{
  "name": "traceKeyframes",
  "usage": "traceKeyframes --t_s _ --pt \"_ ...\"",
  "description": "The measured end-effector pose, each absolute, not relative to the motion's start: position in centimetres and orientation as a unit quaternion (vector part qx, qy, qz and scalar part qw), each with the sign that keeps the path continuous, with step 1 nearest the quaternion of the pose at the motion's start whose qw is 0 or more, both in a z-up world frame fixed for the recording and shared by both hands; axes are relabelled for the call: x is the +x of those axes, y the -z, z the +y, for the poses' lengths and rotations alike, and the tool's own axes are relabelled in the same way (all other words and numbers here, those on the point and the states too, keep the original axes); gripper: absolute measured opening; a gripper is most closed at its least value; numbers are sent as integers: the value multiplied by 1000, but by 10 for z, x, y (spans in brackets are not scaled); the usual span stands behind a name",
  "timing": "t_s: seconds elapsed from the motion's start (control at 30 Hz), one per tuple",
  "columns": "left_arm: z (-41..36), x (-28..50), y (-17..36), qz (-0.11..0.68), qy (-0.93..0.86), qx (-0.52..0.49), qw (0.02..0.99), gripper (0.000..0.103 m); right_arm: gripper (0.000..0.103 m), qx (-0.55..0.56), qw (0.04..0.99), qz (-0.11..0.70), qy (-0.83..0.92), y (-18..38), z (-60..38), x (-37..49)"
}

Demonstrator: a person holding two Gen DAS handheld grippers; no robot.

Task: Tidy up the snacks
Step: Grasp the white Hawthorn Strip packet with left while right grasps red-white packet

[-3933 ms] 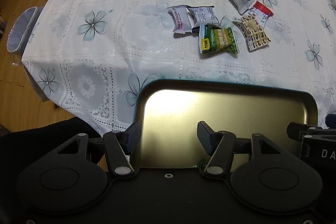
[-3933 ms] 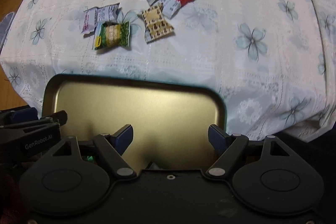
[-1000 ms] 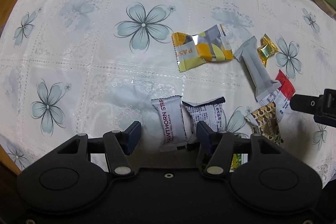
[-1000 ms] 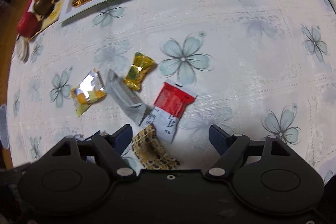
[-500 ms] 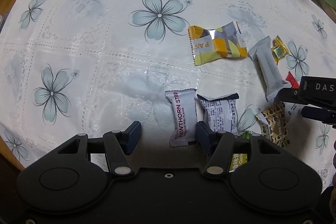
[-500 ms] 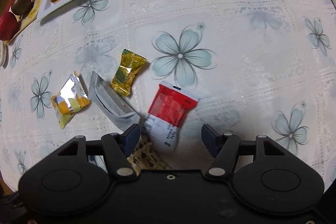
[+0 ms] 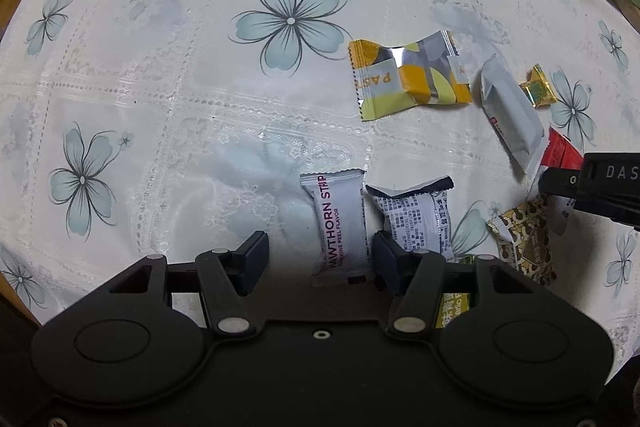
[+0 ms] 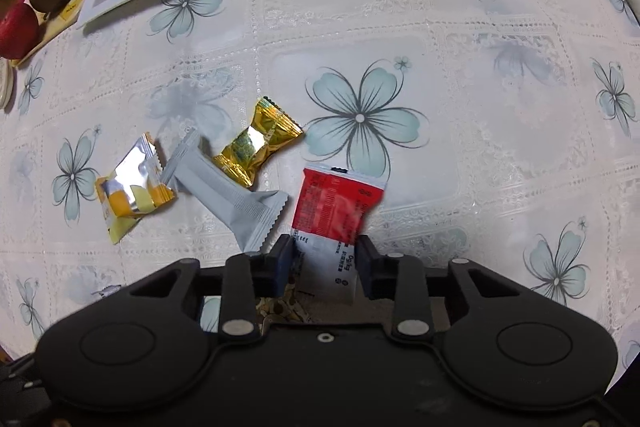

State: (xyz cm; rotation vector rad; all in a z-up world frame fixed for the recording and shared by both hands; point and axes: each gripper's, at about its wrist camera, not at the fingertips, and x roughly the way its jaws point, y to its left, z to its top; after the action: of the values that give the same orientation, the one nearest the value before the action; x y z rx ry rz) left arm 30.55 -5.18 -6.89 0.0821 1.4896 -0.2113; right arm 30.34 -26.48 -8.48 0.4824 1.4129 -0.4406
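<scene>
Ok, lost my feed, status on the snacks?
Right tongs closing on red-white packet. Left tongs closing around Hawthorn strip, not gripped. Printed packet crowds it.

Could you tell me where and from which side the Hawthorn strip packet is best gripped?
Grip the Hawthorn packet across its narrow middle, coming straight down from above. It lies flat on the tablecloth, long axis running away from the left gripper, so its long edges face the fingers. The right finger sits beside the neighbouring printed packet; take care not to catch it.
</scene>
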Motion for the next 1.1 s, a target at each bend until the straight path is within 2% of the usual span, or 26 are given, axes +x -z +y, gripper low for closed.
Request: traceKeyframes --t_s 0.07,0.2,0.3,0.33,0.37,0.4,0.5,0.57,0.8,0.9,0.93,0.97,1.1 --pt "-55 304 69 673 94 42 733 58 9 214 714 635 202 78 -270 299" --pt "-61 306 67 665 100 45 739 33 10 235 712 629 202 71 -287 291" --pt "-61 312 67 667 97 35 738 33 17 247 705 626 223 71 -298 286" --pt "-61 313 67 668 96 34 737 33 29 251 703 625 229 72 -300 286" --pt "-61 314 67 668 96 33 737 33 47 260 702 622 232 73 -302 285" --pt "-62 315 67 667 95 34 738 33 52 268 701 618 233 73 -303 286" --pt "-61 314 65 666 96 33 739 33 54 288 702 610 229 74 -301 291" --pt "-61 314 66 665 96 31 740 33 60 285 700 613 230 77 -294 296" --pt "-53 317 57 655 103 17 748 26 62 214 711 628 233 93 -260 307" --pt "-50 317 52 649 103 16 754 23 55 184 721 628 230 93 -251 308" --pt "-48 317 51 649 104 13 753 23 41 180 724 628 224 91 -249 308" --pt "-47 317 50 649 106 9 753 23 35 174 725 629 220 89 -247 308" --pt "-41 314 48 648 106 2 754 23 33 187 719 633 220 89 -255 302"
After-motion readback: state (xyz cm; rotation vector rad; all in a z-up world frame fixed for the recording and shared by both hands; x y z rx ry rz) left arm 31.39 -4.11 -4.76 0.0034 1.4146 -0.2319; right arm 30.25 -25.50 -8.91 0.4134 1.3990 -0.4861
